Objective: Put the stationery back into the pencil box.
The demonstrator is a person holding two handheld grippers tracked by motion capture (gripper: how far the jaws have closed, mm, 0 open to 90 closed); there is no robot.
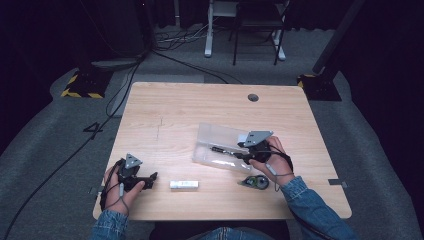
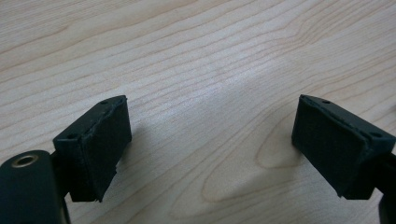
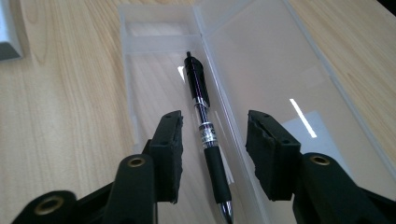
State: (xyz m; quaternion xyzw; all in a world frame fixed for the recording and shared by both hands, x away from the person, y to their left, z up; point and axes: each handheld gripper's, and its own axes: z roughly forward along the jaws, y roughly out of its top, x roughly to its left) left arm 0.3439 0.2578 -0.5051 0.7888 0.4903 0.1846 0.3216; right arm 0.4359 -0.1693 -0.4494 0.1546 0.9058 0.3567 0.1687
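A clear plastic pencil case (image 1: 220, 145) lies open on the wooden table (image 1: 210, 105), its lid (image 3: 275, 79) folded out flat. A black pen (image 3: 204, 126) rests lengthwise in the case's tray (image 3: 154, 79). My right gripper (image 3: 214, 156) hovers open just above the pen, one jaw on each side of it, and in the high view the right gripper (image 1: 245, 152) sits over the case's right end. My left gripper (image 1: 150, 179) rests open near the table's front left; in its own view the left gripper (image 2: 210, 135) has bare wood between the jaws.
A small white rectangular object (image 1: 183, 184) lies near the front edge, right of the left gripper. A round dark correction-tape-like item (image 1: 257, 182) sits in front of the right hand. A round grommet hole (image 1: 253, 97) marks the far side. A grey edge (image 3: 7, 37) shows at the right gripper view's left.
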